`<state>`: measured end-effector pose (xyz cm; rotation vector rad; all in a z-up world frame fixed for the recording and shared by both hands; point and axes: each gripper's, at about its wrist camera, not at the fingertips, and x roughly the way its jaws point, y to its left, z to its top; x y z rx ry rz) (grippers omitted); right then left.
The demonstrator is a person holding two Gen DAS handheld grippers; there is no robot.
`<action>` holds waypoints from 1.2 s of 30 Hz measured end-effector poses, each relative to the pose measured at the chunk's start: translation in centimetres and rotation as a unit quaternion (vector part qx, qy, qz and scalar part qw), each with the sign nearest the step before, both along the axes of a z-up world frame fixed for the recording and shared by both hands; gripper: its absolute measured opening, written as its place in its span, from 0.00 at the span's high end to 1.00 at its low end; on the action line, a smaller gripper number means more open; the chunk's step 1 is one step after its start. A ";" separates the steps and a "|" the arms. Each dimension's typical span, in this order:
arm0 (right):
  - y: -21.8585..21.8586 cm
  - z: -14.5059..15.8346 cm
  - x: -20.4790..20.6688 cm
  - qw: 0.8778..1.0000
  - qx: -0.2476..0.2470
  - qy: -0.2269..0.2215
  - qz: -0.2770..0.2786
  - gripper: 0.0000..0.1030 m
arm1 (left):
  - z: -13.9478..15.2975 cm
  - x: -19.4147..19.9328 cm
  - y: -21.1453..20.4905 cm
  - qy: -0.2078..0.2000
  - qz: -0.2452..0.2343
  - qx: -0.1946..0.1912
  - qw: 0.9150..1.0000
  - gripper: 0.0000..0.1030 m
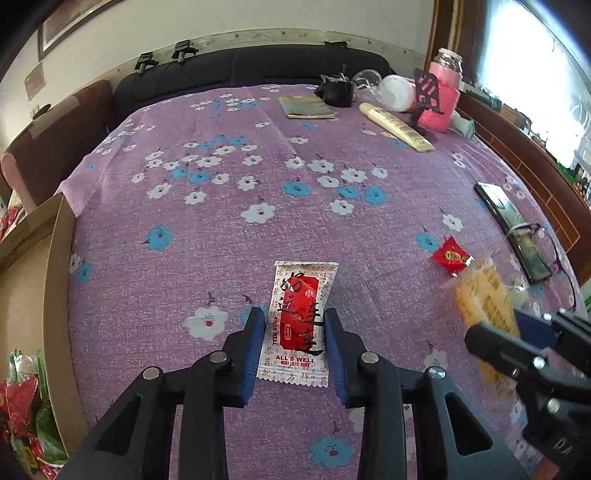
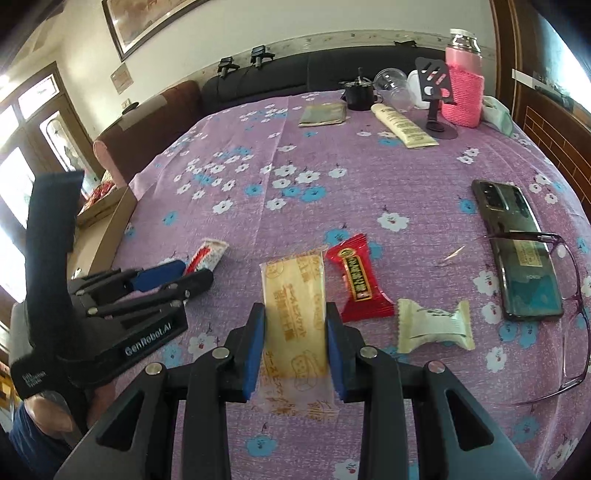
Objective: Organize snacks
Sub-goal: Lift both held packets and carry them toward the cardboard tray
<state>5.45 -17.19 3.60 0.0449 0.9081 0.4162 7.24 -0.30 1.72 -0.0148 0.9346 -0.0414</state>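
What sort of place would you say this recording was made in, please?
Most likely a home living room: a dark sofa behind a table under a purple flowered cloth, a framed picture on the wall, and a phone and glasses lying about.

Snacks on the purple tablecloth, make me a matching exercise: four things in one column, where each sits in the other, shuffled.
1. yellow wafer packet
2. white-and-red packet
3. red candy
4. phone

A. between the left gripper fingers
B. under the glasses
C. in the right gripper
D. loose beside the cream candy

Pairs: 1-C, 2-A, 3-D, 4-B
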 end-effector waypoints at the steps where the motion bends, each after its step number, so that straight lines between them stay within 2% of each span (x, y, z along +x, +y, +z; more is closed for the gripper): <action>1: 0.1 -0.1 0.0 1.000 -0.001 0.000 0.003 0.71 | 0.1 0.0 0.1 0.000 0.002 -0.002 1.000 0.67; 10: 1.4 -1.6 0.1 0.999 -0.013 0.028 0.035 0.71 | 0.3 0.1 0.3 -0.002 0.009 -0.005 1.000 0.67; 15: 1.6 -1.7 0.0 0.999 -0.019 0.022 0.039 0.71 | 0.3 0.1 0.7 -0.003 0.015 -0.006 1.000 0.67; 25: 2.8 -1.9 -0.7 0.995 -0.089 0.006 0.048 0.63 | 0.0 0.4 0.8 0.002 0.020 -0.005 1.000 0.67; 29: 3.0 -2.0 -1.0 0.993 -0.107 -0.002 0.047 0.64 | 0.2 0.3 0.7 -0.002 0.019 -0.001 1.000 0.67; 30: 3.0 -2.0 -1.0 0.993 -0.107 -0.003 0.044 0.68 | 0.2 0.2 0.6 -0.005 0.019 0.000 1.000 0.67; 33: 2.3 -1.9 -0.7 0.995 -0.091 0.000 0.030 0.69 | 0.5 0.0 0.8 -0.010 0.020 -0.003 1.000 0.67; 36: 1.5 -0.9 -0.8 0.998 -0.059 -0.016 0.018 0.69 | 0.8 -0.2 0.9 -0.016 0.020 -0.009 1.000 0.67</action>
